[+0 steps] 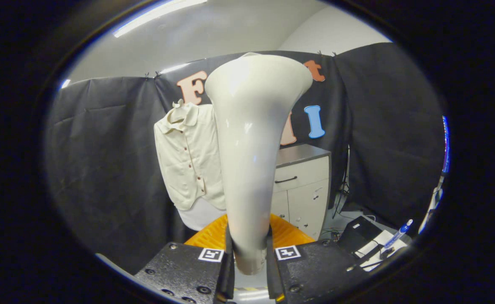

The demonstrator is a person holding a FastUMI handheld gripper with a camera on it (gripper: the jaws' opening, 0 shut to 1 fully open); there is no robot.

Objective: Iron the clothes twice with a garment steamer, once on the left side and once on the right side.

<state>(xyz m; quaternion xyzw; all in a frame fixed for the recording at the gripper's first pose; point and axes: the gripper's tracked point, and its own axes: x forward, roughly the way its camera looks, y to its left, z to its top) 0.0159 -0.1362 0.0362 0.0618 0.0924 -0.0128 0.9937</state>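
While the gripper is clamping the narrow lower end of the garment steamer, both fingers are pressing against the handle from either side, so the tool is standing upright between them with its wide head flaring out at the top. Holding it low on the handle is probably giving the person the longest reach, and it is keeping the flared head pointing forward toward the cloth.

The shirt, a cream one with a collar and a row of dark buttons, is hanging against the black booth wall beyond the fingers, and the steamer's body is covering its right-hand part from this angle. Its hem is hanging just above something white that I cannot identify. The steamer head is looking well apart from the fabric, so neither pass appears to be under way yet; that is a judgement from the gap alone.

A pale cabinet with a dark top is standing just beside the shirt, its front edge facing the gripper. An orange ribbed object is lying just ahead of the fingers, partly hidden by them. Off to the other side of the cabinet, a marker pen is resting on some papers near a dark box.
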